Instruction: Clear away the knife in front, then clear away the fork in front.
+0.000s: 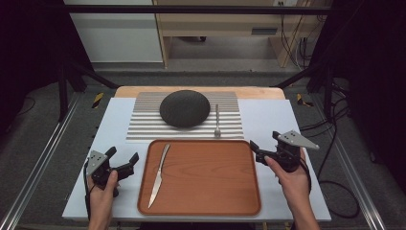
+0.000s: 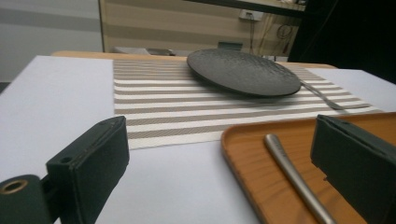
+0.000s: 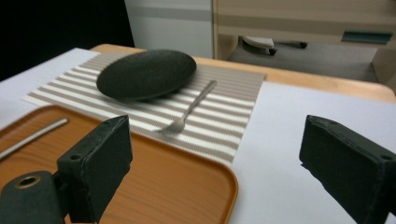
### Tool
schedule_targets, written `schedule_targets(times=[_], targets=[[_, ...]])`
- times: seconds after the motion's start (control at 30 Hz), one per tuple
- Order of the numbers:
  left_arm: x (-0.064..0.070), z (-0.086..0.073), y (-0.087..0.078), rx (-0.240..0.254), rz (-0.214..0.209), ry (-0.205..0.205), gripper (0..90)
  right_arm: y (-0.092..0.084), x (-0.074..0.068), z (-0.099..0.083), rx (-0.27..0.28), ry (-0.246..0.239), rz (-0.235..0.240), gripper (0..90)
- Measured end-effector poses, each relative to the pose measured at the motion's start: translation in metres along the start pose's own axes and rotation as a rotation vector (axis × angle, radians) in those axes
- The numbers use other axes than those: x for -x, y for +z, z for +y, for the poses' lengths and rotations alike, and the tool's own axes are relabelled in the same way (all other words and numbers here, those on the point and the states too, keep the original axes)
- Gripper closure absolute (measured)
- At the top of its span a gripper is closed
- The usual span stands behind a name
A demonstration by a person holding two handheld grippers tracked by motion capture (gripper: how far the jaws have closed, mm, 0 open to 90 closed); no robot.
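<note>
On tray [image 1: 210, 191] | knife [image 1: 159, 175] lengthwise, handle far | left claw [image 1: 125, 160] agape

The person's left hand [image 1: 103, 189] comes in from the bottom and holds the left gripper [image 1: 123, 160] low, pointing up and to the right, with its two black jaws wide apart and nothing between them. The right hand [image 1: 292, 179] holds the right gripper [image 1: 264, 145] on the other side, pointing to the left. Its jaws are wide apart too, and they hold nothing.
</note>
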State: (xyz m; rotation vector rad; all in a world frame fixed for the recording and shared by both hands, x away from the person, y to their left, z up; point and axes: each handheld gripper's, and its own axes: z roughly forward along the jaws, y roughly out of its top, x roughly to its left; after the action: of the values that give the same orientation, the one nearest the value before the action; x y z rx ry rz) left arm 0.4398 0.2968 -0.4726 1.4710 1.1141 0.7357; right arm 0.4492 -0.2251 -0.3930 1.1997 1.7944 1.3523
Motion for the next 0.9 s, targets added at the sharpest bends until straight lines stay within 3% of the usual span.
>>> schedule_targets(times=[0.07,0.17,0.3,0.5,0.6,0.73,0.87,0.9], targets=[[0.003,0.001,-0.003,0.010,-0.010,0.009,3.9,-0.002,0.000,0.006,0.004,-0.010,0.001,9.3],[0.006,0.004,-0.007,0.024,-0.008,0.047,3.3,-0.003,0.003,0.031,0.019,-0.007,0.009,9.2],[0.002,0.006,-0.010,0.040,0.000,0.039,3.1,0.006,0.005,0.046,0.015,-0.006,0.011,9.6],[-0.004,0.000,-0.014,0.031,0.016,0.049,3.2,0.039,0.007,0.069,-0.020,-0.001,0.029,10.2],[-0.001,-0.001,-0.015,0.020,0.026,0.102,2.9,0.053,0.004,0.075,-0.026,0.013,0.035,10.3],[0.003,-0.004,-0.014,0.034,0.008,0.115,2.9,0.073,-0.004,0.083,-0.039,0.008,0.026,10.6],[0.000,-0.005,-0.016,0.039,0.001,0.086,2.9,0.088,-0.009,0.086,-0.052,0.010,0.020,11.6],[-0.003,-0.005,-0.018,0.043,0.006,0.079,2.9,0.099,-0.011,0.087,-0.066,0.013,0.025,12.0]])
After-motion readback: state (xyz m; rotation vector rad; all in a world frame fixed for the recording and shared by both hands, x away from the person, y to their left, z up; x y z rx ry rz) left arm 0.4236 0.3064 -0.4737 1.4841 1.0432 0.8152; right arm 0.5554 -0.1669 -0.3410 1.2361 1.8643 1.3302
